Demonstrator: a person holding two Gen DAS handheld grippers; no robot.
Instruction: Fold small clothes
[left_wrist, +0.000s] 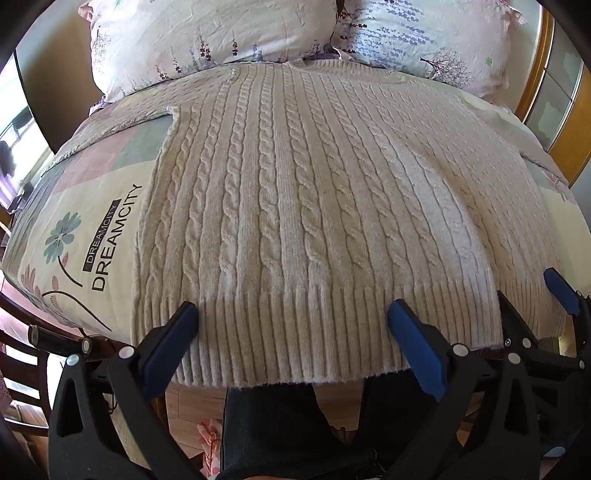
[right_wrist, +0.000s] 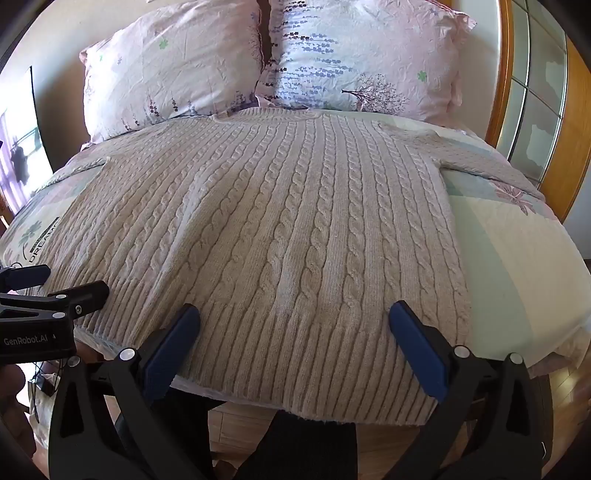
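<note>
On quilted bed (left_wrist: 110, 206) | cable-knit sweater (left_wrist: 295, 203) flat | ribbed hem (left_wrist: 295, 332)

Cream cable-knit sweater (left_wrist: 295, 206) spread flat, ribbed hem overhanging the near edge

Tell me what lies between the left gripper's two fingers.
The ribbed hem of the cream cable-knit sweater fills the gap between the open left gripper fingers, draped over the bed edge. The left wrist view shows it.

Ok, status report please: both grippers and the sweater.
Left gripper and right gripper open at hem. Cream cable-knit sweater flat on bed, unfolded. Nothing in the way.
</note>
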